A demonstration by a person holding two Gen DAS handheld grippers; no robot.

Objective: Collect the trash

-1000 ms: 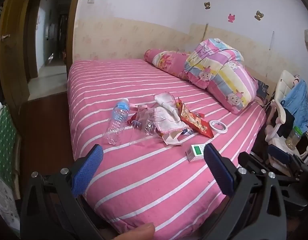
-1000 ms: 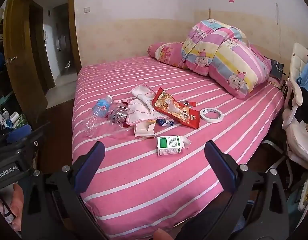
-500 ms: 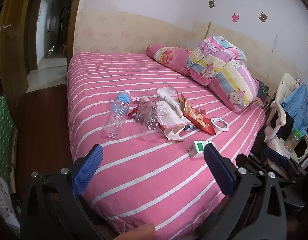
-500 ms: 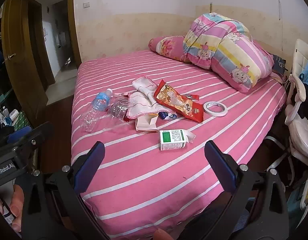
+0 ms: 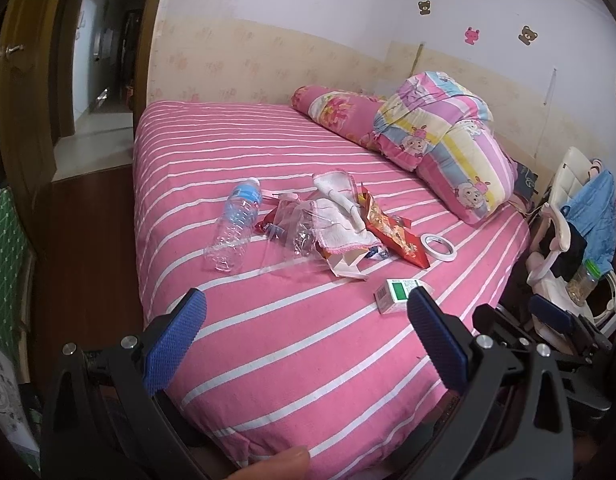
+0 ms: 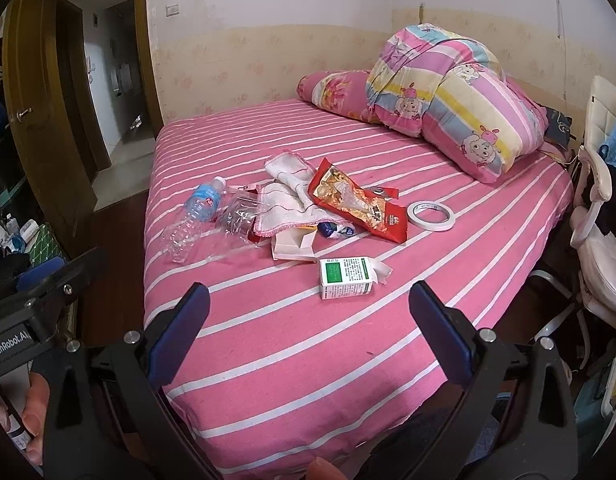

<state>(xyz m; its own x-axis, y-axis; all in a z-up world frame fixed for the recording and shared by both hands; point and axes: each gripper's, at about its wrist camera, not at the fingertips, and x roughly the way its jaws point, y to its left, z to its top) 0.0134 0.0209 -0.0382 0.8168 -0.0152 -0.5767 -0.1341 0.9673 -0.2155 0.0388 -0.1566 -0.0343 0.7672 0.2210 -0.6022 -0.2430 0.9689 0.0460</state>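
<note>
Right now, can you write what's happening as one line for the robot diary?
phase: approach | left gripper: open, empty | right gripper: open, empty | nearest trash: green-and-white box | bed: litter uncollected

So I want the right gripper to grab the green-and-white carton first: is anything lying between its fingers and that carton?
Nothing visible does. The right gripper is open, and only bare striped bed lies between it and the carton. The other litter, like the red snack bag, lies beyond the carton.

Only clear text is "GenRobot.AI", white letters on the black body of the left claw (image 6: 36,300). The green-and-white box (image 6: 345,277) carries print too tiny to read.
</note>
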